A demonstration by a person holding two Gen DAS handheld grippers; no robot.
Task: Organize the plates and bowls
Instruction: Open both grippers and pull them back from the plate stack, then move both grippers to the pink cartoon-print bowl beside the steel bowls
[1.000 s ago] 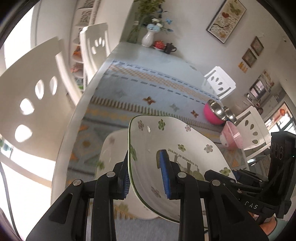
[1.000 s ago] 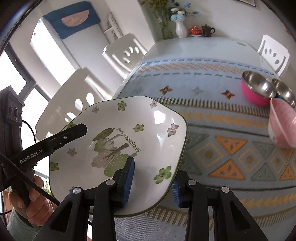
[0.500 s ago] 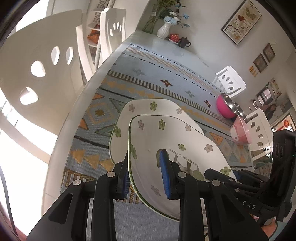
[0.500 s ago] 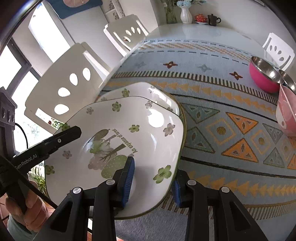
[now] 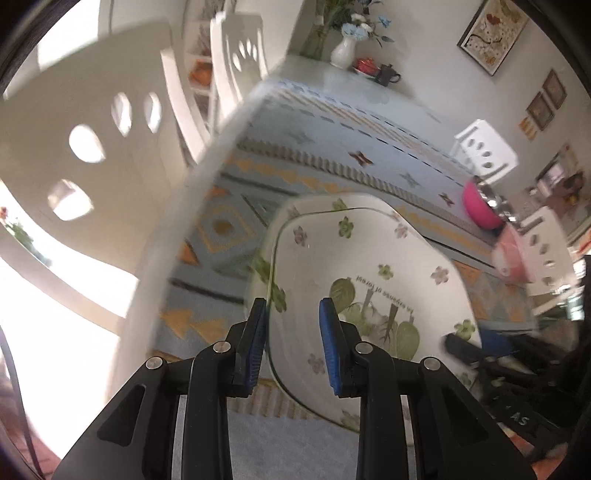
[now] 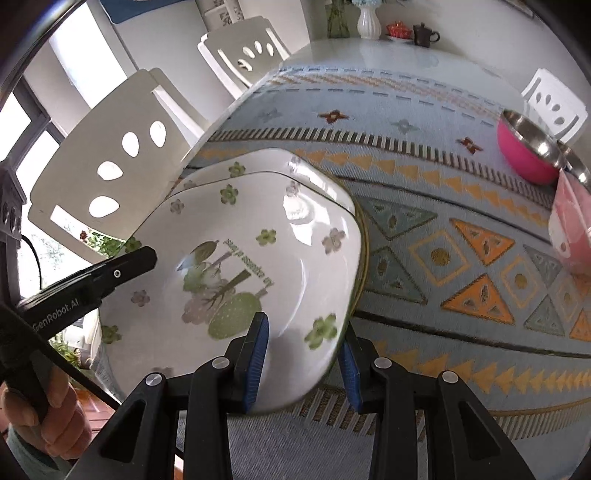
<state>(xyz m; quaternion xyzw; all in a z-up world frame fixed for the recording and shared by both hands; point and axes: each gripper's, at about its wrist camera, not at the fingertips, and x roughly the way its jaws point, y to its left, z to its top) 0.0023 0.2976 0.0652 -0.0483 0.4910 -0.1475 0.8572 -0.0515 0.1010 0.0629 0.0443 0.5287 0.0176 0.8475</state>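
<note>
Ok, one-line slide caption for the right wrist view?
Right tool and left tool hold a floral plate over a matching plate on the patterned tablecloth.

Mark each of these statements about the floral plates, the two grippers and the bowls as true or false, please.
1. Both grippers are at the same floral plate. True: the right gripper and the left gripper each straddle its rim.
2. No other plate lies under it. False: a second floral plate lies on the tablecloth below.
3. The pink bowl has a metal inside. True.
4. The white vase stands beside the pink bowl. False: it is at the table's far end.
5. The held plate is plain white. False: it has flowers and a tree.
</note>
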